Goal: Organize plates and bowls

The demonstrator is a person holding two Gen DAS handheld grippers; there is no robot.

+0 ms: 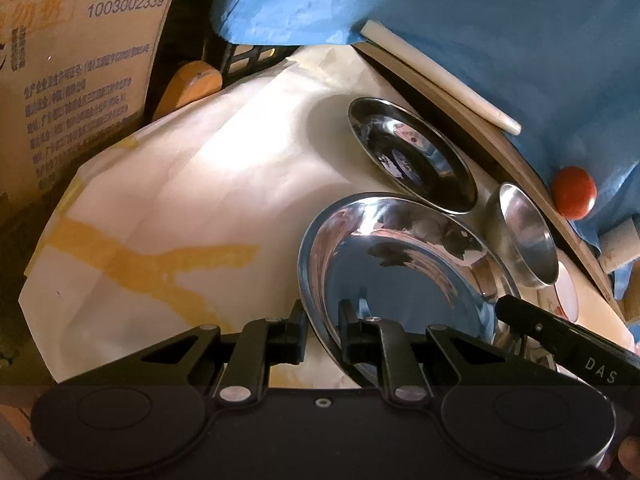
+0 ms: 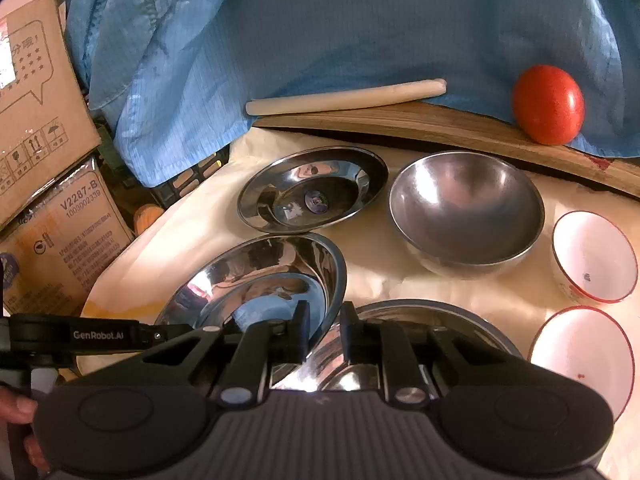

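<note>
Both claws grip one steel plate (image 2: pixel 256 276) — left claw (image 1: pixel 323 330) pinched on its left rim, right claw (image 2: pixel 325 332) pinched on its right rim, jaws nearly shut with only the thin edge between the pads. Opposite grips suggest a two-handed lift: the plate is wide, shallow and slick, so one pinch would probably let it swing.

The plate sits tilted, its right edge raised over a larger steel basin (image 2: pixel 432 316) directly under the right claw; whether the two touch I cannot tell.

Behind it on the paper-covered table (image 1: pixel 180 184): a second plate (image 2: pixel 314 188), flat, and a steel bowl (image 2: pixel 466 208) just to its right. Two white red-rimmed bowls (image 2: pixel 596 258) stand at far right, near each other.

Likely next — stack the held plate on the second one. Risk: rim slipping from the pads.
</note>
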